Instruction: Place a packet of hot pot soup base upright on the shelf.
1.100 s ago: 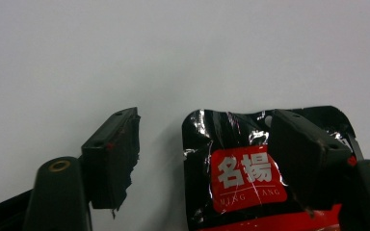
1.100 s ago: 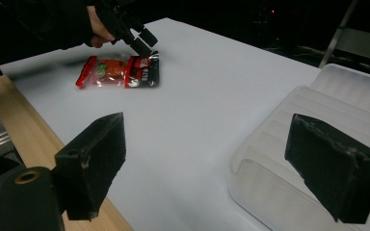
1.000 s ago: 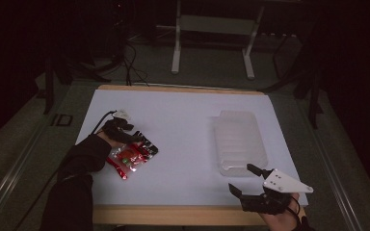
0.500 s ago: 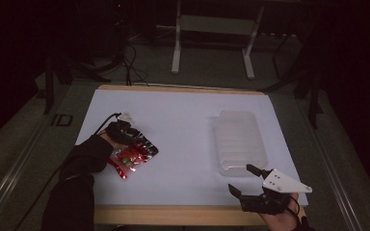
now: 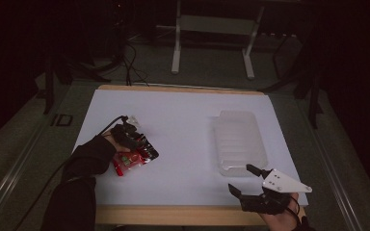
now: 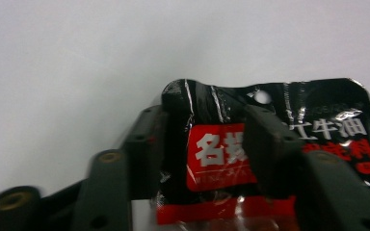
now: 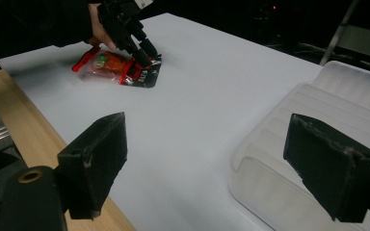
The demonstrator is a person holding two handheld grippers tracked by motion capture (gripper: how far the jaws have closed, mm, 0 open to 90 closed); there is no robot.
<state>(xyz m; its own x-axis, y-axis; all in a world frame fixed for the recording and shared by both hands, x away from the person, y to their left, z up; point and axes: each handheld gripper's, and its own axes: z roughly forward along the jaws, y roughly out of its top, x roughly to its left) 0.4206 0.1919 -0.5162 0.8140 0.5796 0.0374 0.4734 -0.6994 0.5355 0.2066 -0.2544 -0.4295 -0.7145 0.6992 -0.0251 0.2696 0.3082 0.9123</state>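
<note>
Layout on the table (image 5: 188, 120): the snack packet (image 5: 134, 159) lies on the left half, near the front, with the left gripper (image 5: 142, 147) over its far end, one jaw on each side. The plastic tray (image 5: 240, 142) lies on the right half. The right gripper (image 5: 243, 180) sits at the front edge, just before the tray's near end.
</note>
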